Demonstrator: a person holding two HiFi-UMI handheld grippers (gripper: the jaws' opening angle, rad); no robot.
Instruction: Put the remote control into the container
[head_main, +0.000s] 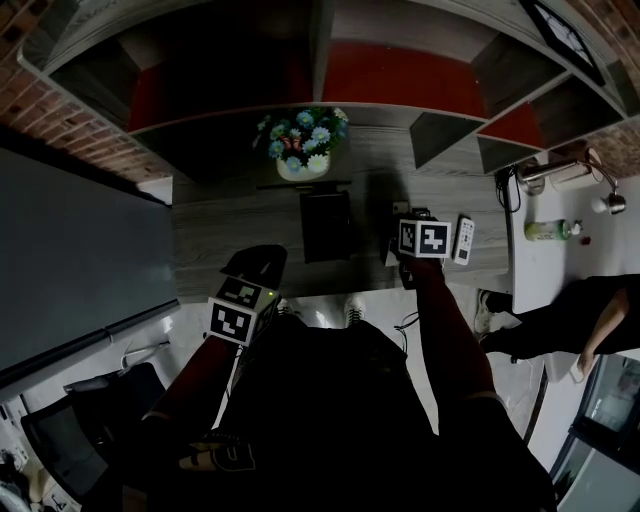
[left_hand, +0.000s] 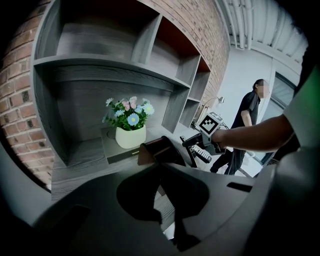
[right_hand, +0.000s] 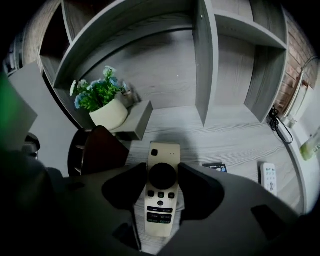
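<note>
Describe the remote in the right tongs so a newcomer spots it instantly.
On the grey wooden counter, right of the potted flowers, are the right tongs. The cream remote clamped in them has a big black round pad, unlike the white remote lying farther right.

Cream remote (right_hand: 161, 200) (black dial, dark buttons); grey wood-grain desk (right_hand: 235, 140); white pot (left_hand: 130, 136) with blue, pink and white flowers (left_hand: 129, 111); red-backed shelves (head_main: 400, 75); red-brown brick wall (left_hand: 200, 25).
</note>
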